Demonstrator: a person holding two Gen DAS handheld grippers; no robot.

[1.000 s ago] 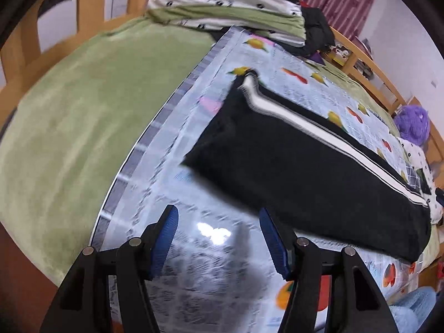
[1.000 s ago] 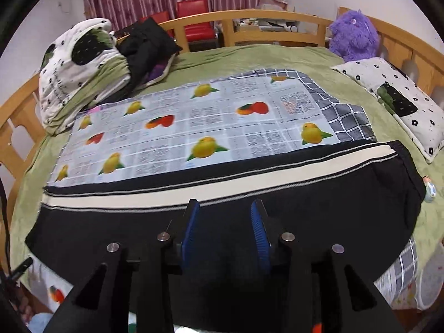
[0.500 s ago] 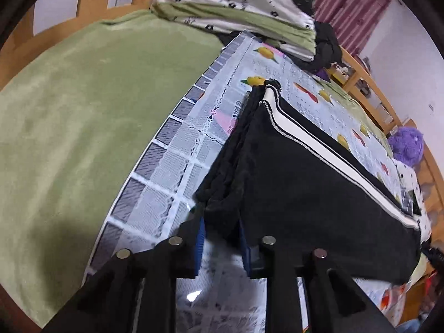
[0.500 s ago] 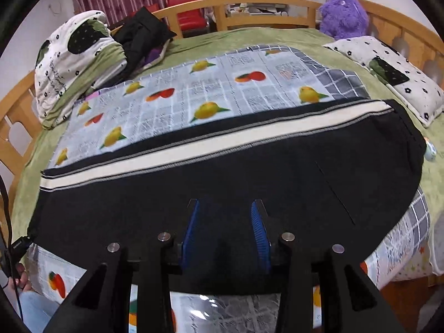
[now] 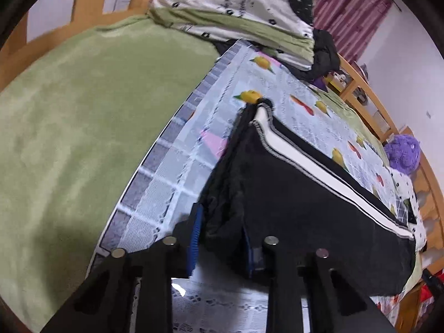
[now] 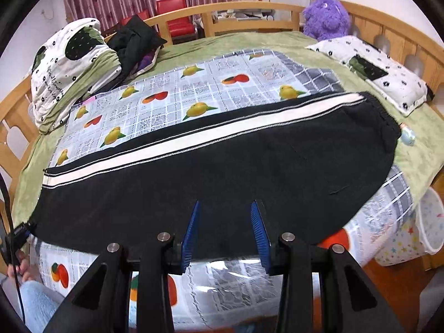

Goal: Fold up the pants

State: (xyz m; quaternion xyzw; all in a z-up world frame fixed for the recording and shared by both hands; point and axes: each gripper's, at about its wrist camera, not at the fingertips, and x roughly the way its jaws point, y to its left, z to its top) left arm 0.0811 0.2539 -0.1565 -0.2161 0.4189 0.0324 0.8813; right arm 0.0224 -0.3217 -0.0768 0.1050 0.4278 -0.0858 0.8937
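Since a second ago your left gripper [image 5: 222, 238] has come from hovering spread over the mat [image 5: 177, 177] to pinching the pants [image 5: 305, 208] at their near cuff corner, bunching the black cloth between the blue pads [image 5: 195, 233]. Those pants lie flat along the fruit-print mat on the green bed [image 5: 77, 127], white stripe [image 6: 194, 138] on the far side, cuff end at your left and waist end at your right. Your right gripper [image 6: 226, 230] hangs over the near edge mid-leg, fingers apart, holding nothing. Far right, a pillow [image 6: 388, 80] and a purple plush [image 6: 326, 18] sit by the headboard.
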